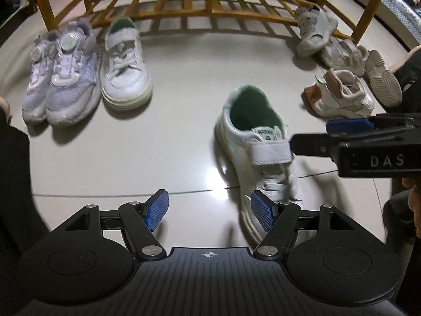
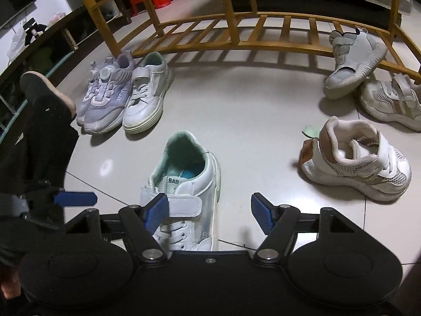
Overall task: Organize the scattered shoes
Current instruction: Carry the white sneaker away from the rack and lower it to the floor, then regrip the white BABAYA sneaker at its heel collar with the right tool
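Fingers of the right gripper (image 2: 209,214) stood spread, empty, straddling the near white shoe (image 2: 188,184) alone mid-floor; the left gripper (image 1: 209,212) gaped too. Its mate (image 2: 148,97) sat far left beside the lilac pair (image 2: 105,97). A square grip across the strap would probably hold best.

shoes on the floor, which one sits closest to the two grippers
The lone white sneaker with the green lining, mid-floor, heel away. It lies just ahead of both open grippers; the other shoes sit farther back near the wooden rack.

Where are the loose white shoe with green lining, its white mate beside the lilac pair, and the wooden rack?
Loose white green-lined shoe (image 2: 184,181): right wrist view, on its tongue.
White mate (image 1: 123,65): left wrist view, on its laces.
Wooden rack (image 2: 210,17): right wrist view, on its rear rail.
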`<state>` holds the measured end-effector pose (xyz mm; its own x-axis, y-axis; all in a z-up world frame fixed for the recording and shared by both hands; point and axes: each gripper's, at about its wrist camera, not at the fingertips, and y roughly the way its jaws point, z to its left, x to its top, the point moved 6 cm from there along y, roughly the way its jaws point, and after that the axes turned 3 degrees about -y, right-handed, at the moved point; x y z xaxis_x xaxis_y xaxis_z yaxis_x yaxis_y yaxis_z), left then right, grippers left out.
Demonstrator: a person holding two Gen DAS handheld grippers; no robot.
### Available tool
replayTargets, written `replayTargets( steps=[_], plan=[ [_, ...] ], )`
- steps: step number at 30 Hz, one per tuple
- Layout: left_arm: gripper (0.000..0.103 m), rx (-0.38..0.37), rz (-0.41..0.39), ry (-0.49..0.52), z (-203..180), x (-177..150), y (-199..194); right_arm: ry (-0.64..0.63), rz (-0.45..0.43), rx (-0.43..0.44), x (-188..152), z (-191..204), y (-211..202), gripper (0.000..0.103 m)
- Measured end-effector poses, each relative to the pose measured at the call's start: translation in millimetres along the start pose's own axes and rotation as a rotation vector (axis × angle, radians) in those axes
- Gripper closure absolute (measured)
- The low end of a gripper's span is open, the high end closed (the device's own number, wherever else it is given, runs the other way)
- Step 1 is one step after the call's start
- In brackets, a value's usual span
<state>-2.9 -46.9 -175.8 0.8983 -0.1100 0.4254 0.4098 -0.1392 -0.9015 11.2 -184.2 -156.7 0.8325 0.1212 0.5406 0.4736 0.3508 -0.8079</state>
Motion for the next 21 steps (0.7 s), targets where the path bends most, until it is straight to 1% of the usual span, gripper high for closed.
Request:
replayTargets(
  steps=[3, 9, 12, 15, 18, 21],
  plan=[
    [0.033, -0.02, 0.018, -0.01, -11, -9, 7, 0.004, -0.001, 0.002, 4, 0, 1, 0.031],
    [0.033, -0.014, 0.021, -0.016, -18, -13, 14, -0.002, -0.002, -0.005, 15, 1, 5, 0.031],
    [0.031, -0.028, 0.025, -0.039, -16, -14, 16, -0.027, 0.017, -0.012, 21, 8, 16, 0.031],
    [0.031, -0.044, 0.03, -0.066, -13, -18, 16, -0.046, 0.011, -0.041, 31, 13, 25, 0.031],
    [0.033, -0.036, 0.032, -0.062, -14, -21, 13, -0.045, 0.0, -0.061, 44, 12, 34, 0.031],
    [0.033, -0.024, 0.029, -0.048, -15, -23, 11, -0.07, 0.028, -0.065, 53, 14, 47, 0.029]
  ],
)
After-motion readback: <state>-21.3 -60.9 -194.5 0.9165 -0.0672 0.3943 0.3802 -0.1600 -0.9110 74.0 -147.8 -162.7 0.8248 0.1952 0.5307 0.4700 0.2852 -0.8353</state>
